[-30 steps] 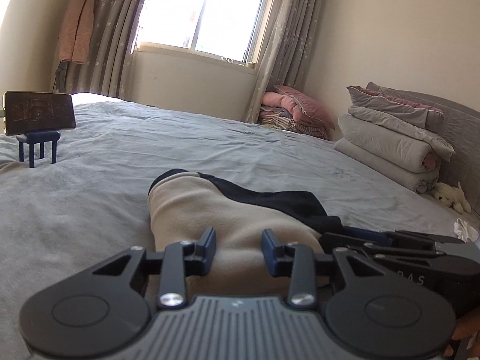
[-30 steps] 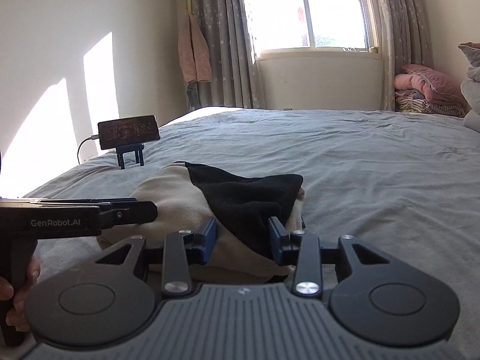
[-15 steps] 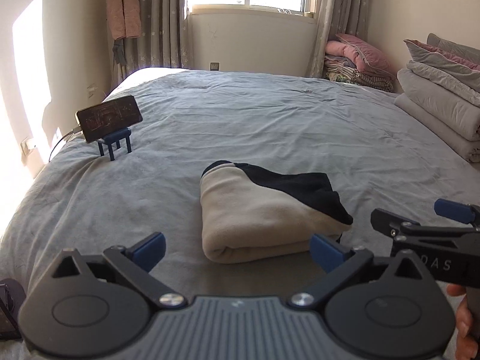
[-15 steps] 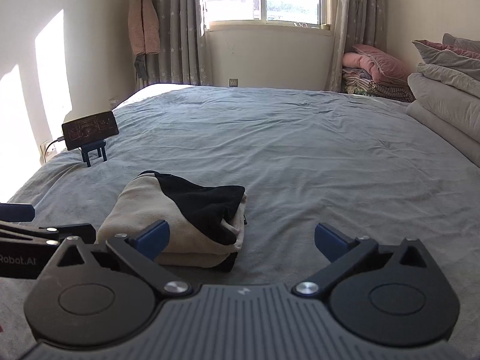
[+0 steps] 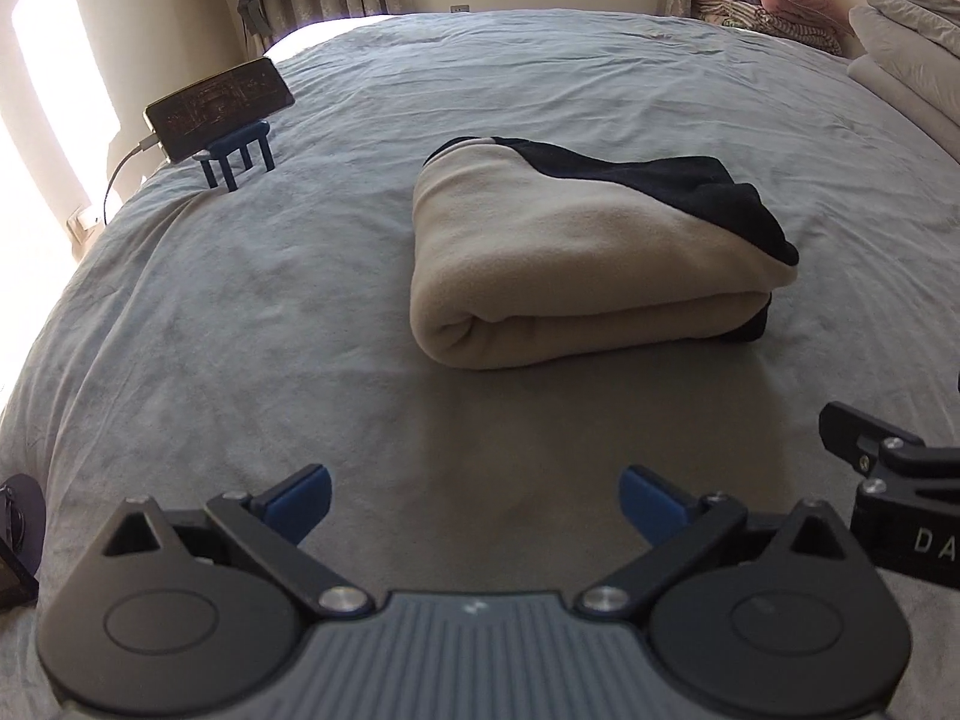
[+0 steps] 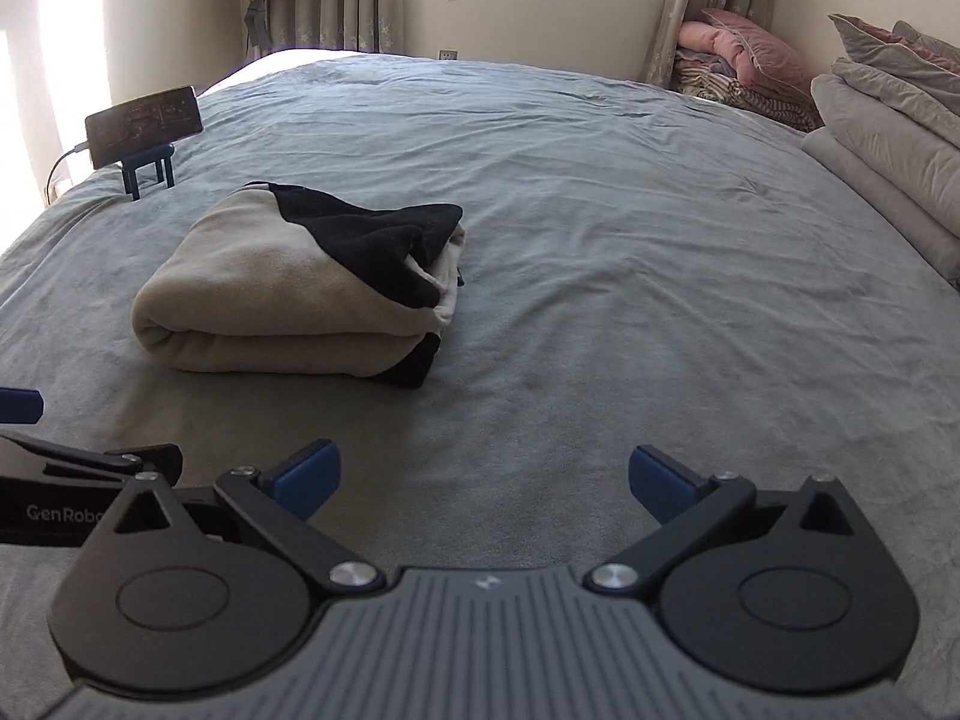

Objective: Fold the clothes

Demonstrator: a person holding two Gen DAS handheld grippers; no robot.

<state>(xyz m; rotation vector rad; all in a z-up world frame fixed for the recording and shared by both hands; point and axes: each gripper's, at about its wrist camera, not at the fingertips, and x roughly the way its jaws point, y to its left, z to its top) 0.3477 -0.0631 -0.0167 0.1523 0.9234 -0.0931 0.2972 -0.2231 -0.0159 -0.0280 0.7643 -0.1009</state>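
Nearest the cameras, both tools are spread wide and carry nothing. The left tool (image 5: 474, 498) hangs over bare grey bedspread with its blue pads (image 5: 300, 495) far apart and only cloth of the bed between them. The right tool (image 6: 483, 477) looks the same in its own view: jaws at full spread, nothing pinched, nothing touched. Each tool's black side arm pokes into the other's picture at the edge, so the two sit side by side, both on the near side of the garment and apart from it.

Just beyond them lies the folded garment (image 5: 576, 264), a beige fleece piece with a black part showing along its top and far right end. It rests on the bed (image 5: 240, 312) as a thick, rounded bundle, the fold's closed edge facing the tools and the loose layers stacked at the right end. By the look of it this item is done: it is compact, lying free, and no sleeve or hem trails out, though the black corner at the right is a little uneven and could take a tidy. No other loose clothing shows on the bedspread, so what is left of the task cannot be told.

Farther off, a phone on a small blue stand (image 5: 219, 102) sits near the bed's left edge, and stacked quilts (image 6: 888, 138) line the right side.
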